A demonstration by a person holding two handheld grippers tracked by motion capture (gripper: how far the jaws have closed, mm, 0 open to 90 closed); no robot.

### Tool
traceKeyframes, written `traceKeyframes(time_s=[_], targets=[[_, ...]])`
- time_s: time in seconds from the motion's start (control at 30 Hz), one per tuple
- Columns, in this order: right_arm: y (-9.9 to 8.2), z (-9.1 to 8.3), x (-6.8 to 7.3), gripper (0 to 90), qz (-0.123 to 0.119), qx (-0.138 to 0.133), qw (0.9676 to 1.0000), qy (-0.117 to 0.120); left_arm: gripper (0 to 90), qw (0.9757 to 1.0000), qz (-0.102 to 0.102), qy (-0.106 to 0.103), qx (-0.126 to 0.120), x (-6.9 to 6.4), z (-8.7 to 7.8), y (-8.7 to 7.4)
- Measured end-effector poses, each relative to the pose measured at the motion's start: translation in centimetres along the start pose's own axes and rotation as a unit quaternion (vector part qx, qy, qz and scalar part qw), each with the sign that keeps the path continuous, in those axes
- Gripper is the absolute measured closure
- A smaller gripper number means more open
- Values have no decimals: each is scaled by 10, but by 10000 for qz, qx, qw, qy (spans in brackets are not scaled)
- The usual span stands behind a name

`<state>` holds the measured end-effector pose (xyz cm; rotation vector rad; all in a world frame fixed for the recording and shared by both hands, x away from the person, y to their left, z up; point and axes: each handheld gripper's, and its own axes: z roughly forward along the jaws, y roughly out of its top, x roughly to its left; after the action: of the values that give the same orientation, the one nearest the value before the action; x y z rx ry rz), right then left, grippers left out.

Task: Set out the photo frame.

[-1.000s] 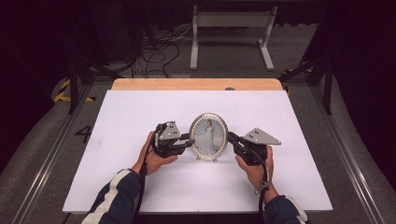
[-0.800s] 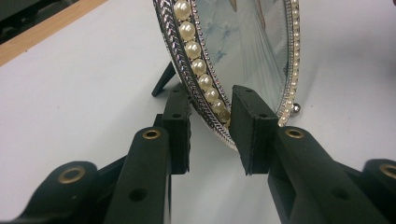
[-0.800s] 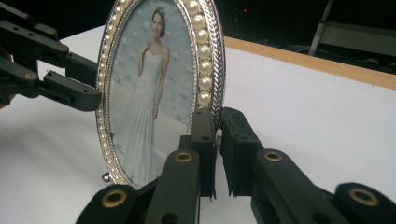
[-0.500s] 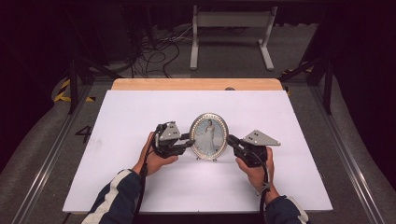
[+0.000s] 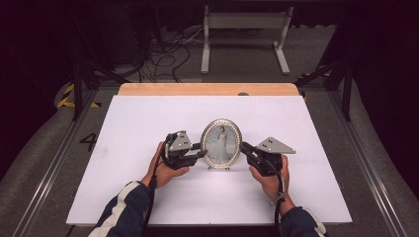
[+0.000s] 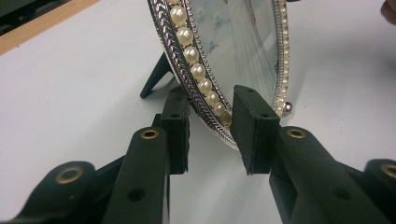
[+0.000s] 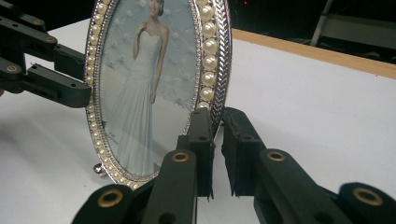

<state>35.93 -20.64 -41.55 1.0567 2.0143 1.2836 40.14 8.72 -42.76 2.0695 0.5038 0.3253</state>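
Observation:
An oval silver picture frame (image 5: 221,143) edged with pearls stands upright near the middle of the white table (image 5: 148,123), holding a photo of a person in a white dress. My left gripper (image 5: 202,150) is shut on its left rim. In the left gripper view the rim (image 6: 205,86) runs aslant between the two pads (image 6: 254,126). My right gripper (image 5: 243,147) is shut on the right rim. In the right gripper view the frame (image 7: 149,84) rises above my jaws, which pinch the pearl edge. The left gripper (image 7: 81,77) shows across the frame. A black easel leg (image 6: 156,77) props the back.
A wooden strip (image 5: 207,89) borders the table's far edge. Beyond it, cables (image 5: 168,54) lie on the floor beside a white metal stand (image 5: 242,19). Metal rails (image 5: 370,177) run along both sides. White tabletop spreads wide around the frame.

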Motion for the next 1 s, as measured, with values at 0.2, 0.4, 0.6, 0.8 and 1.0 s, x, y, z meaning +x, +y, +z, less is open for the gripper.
traceKeyframes(time_s=[0.2,0.4,0.6,0.8,1.0], targets=[[0,0,1,799,-50,12,10000,-42,675,9999,-116,-6,-94,1,1,-4],[0,0,3,744,-195,95,9997,-61,593,9998,-67,139,-108,-3,-2,-5],[0,-5,4,711,-341,133,9993,-45,556,9996,7,263,-96,-5,-6,-6],[-4,-14,8,592,-800,286,9963,107,512,9989,199,419,-46,-10,-19,-11],[-9,-20,13,483,-1197,465,9914,269,388,9973,498,522,163,-18,-27,-17]])
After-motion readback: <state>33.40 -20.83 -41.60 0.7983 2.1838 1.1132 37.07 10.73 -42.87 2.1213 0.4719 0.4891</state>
